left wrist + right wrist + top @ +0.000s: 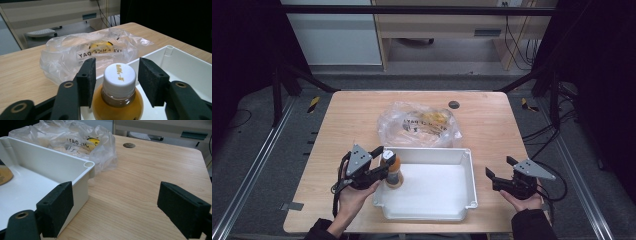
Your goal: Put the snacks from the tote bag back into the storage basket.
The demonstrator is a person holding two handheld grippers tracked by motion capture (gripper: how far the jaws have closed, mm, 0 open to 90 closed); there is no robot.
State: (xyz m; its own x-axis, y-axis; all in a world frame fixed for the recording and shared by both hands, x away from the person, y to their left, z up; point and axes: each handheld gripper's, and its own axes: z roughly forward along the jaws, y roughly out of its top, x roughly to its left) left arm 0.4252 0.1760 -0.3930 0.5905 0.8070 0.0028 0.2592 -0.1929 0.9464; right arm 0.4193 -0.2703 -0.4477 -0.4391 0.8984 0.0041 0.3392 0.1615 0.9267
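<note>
A small bottle (392, 170) of orange liquid with a white cap (120, 74) stands upright in the left end of a white tray (469, 170). My left gripper (382, 162) is open, its two jaws standing either side of the bottle's cap with a gap on each side; in the left gripper view the left gripper (116, 77) straddles the neck. My right gripper (499, 167) is open and holds nothing, just right of the tray on the table. In the right gripper view the right gripper (115, 205) points past the tray's corner (88, 165).
A crumpled clear plastic bag (419, 122) with yellow contents and black lettering lies behind the tray, touching its far rim. A round dark grommet (454, 104) sits near the table's far edge. Bare wood lies right of the tray (140, 185).
</note>
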